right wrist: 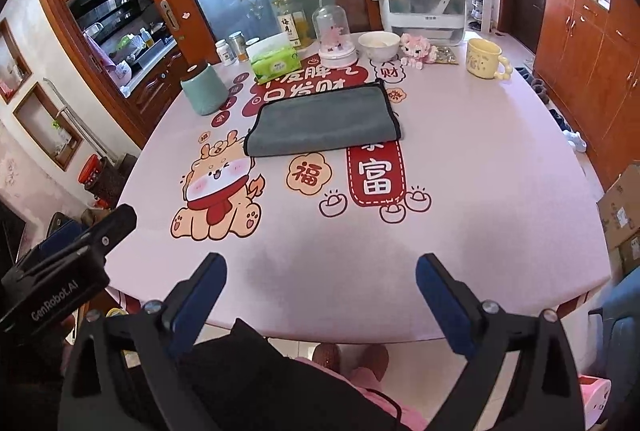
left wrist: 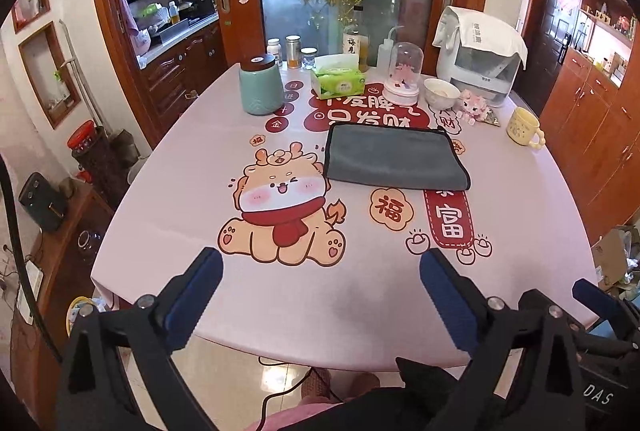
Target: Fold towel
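Observation:
A grey towel [left wrist: 394, 155] with a dark hem lies flat, folded into a rectangle, on the pink printed tablecloth [left wrist: 280, 291] past the table's middle. It also shows in the right wrist view [right wrist: 326, 121]. My left gripper [left wrist: 320, 295] is open and empty, held over the table's near edge, well short of the towel. My right gripper [right wrist: 320, 301] is open and empty too, also over the near edge. The left gripper's body shows at the left of the right wrist view [right wrist: 60, 271].
Behind the towel stand a teal jar [left wrist: 260, 85], a green tissue box [left wrist: 338, 79], a glass dome [left wrist: 404, 75], a white bowl [left wrist: 442, 93], a pink plush toy [left wrist: 474, 107], a yellow mug [left wrist: 524, 129], bottles [left wrist: 356, 39] and a white appliance [left wrist: 480, 63]. Wooden cabinets line both sides.

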{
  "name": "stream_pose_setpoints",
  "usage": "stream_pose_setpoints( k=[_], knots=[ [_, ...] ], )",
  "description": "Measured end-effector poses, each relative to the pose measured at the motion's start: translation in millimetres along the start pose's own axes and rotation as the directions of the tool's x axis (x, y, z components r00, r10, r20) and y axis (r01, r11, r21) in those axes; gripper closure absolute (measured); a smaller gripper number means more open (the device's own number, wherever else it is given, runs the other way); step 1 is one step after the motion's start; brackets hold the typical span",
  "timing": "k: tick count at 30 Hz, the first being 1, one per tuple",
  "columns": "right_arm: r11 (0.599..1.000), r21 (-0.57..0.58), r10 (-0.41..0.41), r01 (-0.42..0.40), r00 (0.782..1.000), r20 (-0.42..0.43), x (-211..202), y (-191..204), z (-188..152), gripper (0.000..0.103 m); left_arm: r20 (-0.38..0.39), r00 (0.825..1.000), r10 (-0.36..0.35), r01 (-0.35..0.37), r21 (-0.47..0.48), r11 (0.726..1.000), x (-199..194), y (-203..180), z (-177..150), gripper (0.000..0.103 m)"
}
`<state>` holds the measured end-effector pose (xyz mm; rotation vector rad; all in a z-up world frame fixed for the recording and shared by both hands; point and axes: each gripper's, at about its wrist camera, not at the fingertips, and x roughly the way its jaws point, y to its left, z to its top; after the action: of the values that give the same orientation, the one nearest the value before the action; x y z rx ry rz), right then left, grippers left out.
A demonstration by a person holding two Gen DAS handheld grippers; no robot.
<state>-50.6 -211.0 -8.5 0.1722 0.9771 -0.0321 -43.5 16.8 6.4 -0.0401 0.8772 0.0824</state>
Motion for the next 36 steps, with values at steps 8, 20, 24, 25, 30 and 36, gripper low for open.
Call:
stream_pose_setpoints(
  k=[8,20,24,25,30,36],
  knots=[
    [1.000,0.014,0.005,-0.005,1.000,0.010,1,-6,5,0.000,-0.002,1.000,-0.022,0.023,0.012,1.000,2,-7,3,0.000],
    [1.000,0.019,0.001,-0.001,1.000,-0.005,4,-7,7,0.000,0.005,0.999,-0.048,0.048,0.008,0.999,5,-10,6,0.000],
    [1.000,0.022,0.000,0.000,1.000,-0.005,4,-7,7,0.000,0.005,0.999,-0.054,0.053,0.007,0.999,7,-11,7,0.000],
    [1.000,0.023,0.000,0.000,1.000,-0.006,5,-8,8,0.000,0.004,0.998,-0.056,0.056,0.009,0.998,7,-12,8,0.000],
    [1.000,0.025,-0.002,0.002,1.000,-0.008,5,-8,8,0.000,0.000,0.998,-0.057,0.057,0.012,0.998,9,-12,9,0.000],
    [0.999,0.035,-0.011,0.011,1.000,-0.019,8,-11,8,0.000,-0.007,0.998,-0.065,0.065,0.018,0.998,11,-14,8,0.000]
  ],
)
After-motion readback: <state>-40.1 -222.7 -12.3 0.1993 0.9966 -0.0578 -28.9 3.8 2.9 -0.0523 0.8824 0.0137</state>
